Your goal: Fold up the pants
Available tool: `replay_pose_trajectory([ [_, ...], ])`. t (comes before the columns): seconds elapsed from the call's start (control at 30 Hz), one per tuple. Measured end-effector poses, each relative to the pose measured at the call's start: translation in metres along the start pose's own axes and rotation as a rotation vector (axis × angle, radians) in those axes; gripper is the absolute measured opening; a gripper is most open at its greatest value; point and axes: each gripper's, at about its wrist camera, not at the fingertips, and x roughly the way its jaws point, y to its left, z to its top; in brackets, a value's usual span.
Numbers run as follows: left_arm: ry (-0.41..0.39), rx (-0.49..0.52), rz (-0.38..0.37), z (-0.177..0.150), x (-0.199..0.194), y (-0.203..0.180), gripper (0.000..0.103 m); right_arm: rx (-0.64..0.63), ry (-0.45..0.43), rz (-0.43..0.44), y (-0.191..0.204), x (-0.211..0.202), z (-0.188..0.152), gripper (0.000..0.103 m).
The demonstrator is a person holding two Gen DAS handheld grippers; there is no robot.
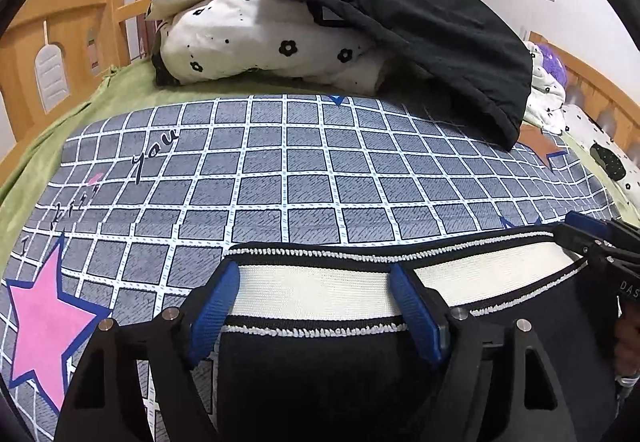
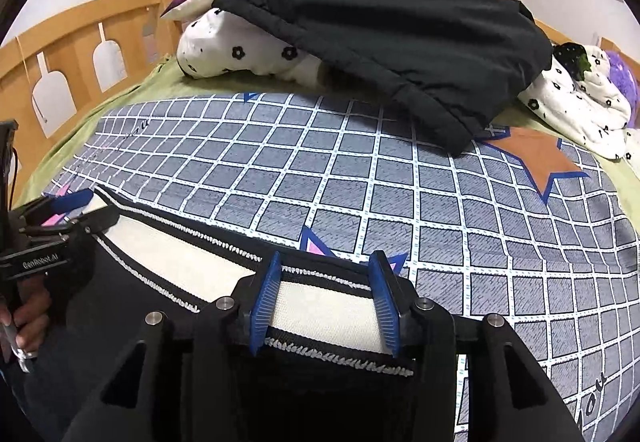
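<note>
while two grippers are working here, one pair of black pants with a cream knit waistband [image 1: 320,292] is lying at the near edge of the grey checked bed sheet [image 1: 280,162]. the left gripper [image 1: 316,308] and the right gripper [image 2: 326,304] are both standing spread, their blue pads straddling the waistband without pinching it. only the right view is showing the brown star print [image 2: 536,158]; only the left is showing the pink star print [image 1: 44,322]. one black padded jacket [image 1: 420,26] is resting on one flower-print white quilt [image 1: 256,38].

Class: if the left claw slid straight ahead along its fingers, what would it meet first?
Probably the pants' white waistband, already between the left claw fingers; past it, bare checked bedsheet, then the bedding pile.
</note>
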Motion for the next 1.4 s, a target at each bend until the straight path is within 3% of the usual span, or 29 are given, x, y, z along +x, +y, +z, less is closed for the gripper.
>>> replay_pose_trajectory([
  [0.3,0.028,0.02,-0.001,-0.004,-0.007,-0.002,0.076,0.01,0.004,0.015,-0.002,0.0,-0.001,0.046],
  [0.43,0.113,0.015,-0.131,-0.02,-0.039,0.002,0.074,-0.05,0.032,-0.033,0.007,-0.011,-0.001,0.046],
  [0.5,0.123,0.07,-0.185,-0.042,-0.067,-0.002,0.074,-0.061,0.024,-0.034,0.009,-0.032,-0.01,0.046],
  [0.6,0.1,0.17,-0.232,-0.084,-0.115,-0.006,0.074,-0.032,0.043,0.041,0.015,-0.067,-0.038,0.046],
  [0.7,0.104,0.165,-0.331,-0.126,-0.154,0.003,0.075,-0.031,0.061,0.053,0.028,-0.098,-0.083,0.046],
  [0.83,0.116,0.305,-0.205,-0.18,-0.177,0.004,0.075,-0.051,0.041,0.004,0.045,-0.127,-0.13,0.047],
  [0.93,0.126,0.318,-0.13,-0.201,-0.183,0.012,0.074,-0.011,0.061,0.046,0.052,-0.142,-0.153,0.047],
  [1.17,0.061,0.342,-0.049,-0.195,-0.183,0.007,0.073,0.06,0.058,0.056,0.055,-0.156,-0.167,0.047],
  [1.2,0.056,0.354,-0.013,-0.193,-0.179,0.002,0.065,0.065,0.059,0.055,0.055,-0.157,-0.168,0.047],
  [1.23,0.049,0.369,0.011,-0.191,-0.174,-0.003,0.048,0.069,0.058,0.049,0.055,-0.158,-0.169,0.047],
  [1.3,0.031,0.338,-0.011,-0.186,-0.175,-0.006,0.021,0.073,0.055,0.039,0.055,-0.158,-0.17,0.047],
  [1.37,-0.085,0.213,-0.059,-0.18,-0.199,0.005,0.016,0.075,0.055,0.022,0.053,-0.157,-0.172,0.047],
  [1.4,-0.105,0.15,-0.081,-0.179,-0.205,0.014,0.015,0.074,0.058,0.014,0.052,-0.157,-0.174,0.047],
])
